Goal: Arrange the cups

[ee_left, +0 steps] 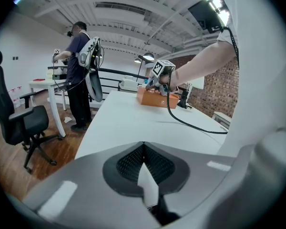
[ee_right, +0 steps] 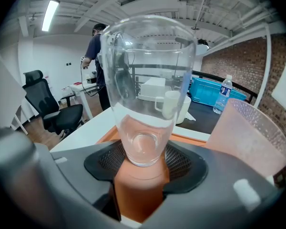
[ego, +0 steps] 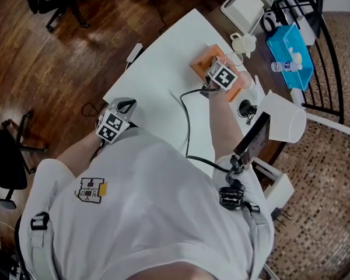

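A tall clear glass [ee_right: 145,89] stands upright between the jaws of my right gripper [ee_right: 143,162], whose pads are shut on its base, over the orange tray [ee_right: 200,138]. A frosted pink cup [ee_right: 252,137] stands close on its right, and a white mug [ee_right: 174,104] sits beyond the tray. In the head view my right gripper [ego: 221,74] is over the orange tray [ego: 201,63] at the table's far side, with the white mug [ego: 243,42] just past it. My left gripper [ego: 118,116] rests shut and empty at the table's near left edge; its jaws [ee_left: 143,161] meet with nothing between them.
A black cable [ego: 186,121] runs across the white table [ego: 157,80] to my right gripper. A blue crate [ego: 289,54] with a water bottle [ego: 283,66] and a white box [ego: 243,7] lie beyond. Another person [ee_left: 81,75] stands at a far desk, and an office chair [ee_left: 19,118] is at left.
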Motion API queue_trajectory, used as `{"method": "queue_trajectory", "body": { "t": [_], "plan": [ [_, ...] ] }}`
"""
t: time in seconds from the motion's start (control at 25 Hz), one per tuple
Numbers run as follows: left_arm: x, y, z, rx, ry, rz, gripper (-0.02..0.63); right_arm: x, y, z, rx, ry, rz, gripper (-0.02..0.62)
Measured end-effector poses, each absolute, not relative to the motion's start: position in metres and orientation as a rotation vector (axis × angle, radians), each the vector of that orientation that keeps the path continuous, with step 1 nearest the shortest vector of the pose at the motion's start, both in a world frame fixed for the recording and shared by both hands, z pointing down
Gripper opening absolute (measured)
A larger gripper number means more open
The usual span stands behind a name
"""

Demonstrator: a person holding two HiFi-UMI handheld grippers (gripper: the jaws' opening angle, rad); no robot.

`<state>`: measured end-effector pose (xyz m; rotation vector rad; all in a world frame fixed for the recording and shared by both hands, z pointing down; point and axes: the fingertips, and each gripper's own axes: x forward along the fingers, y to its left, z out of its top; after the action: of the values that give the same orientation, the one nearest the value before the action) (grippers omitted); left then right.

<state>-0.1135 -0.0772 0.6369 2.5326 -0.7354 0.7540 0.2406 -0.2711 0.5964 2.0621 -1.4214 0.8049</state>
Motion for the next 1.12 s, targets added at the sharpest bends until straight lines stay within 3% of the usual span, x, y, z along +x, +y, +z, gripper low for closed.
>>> {"method": "queue_trajectory", "body": {
  "t": [0.28, 0.44, 1.12],
  "plan": [
    [-0.119, -0.074, 0.635, 2.522, -0.767, 0.755, -0.002, 0.241, -0.271, 0.594, 2.086, -1.431, 0.761, 0.267],
    [-0.123, -0.071, 0.633, 2.521, -0.774, 0.756, -0.002, 0.234, -0.271, 0.591, 2.097, -1.488, 0.737, 0.325],
    [-0.114, -0.061, 0.627, 2.589, -0.688, 0.776, -0.002, 0.210, -0.215, 0.577, 2.113, -1.539, 0.690, 0.288]
  ]
}}
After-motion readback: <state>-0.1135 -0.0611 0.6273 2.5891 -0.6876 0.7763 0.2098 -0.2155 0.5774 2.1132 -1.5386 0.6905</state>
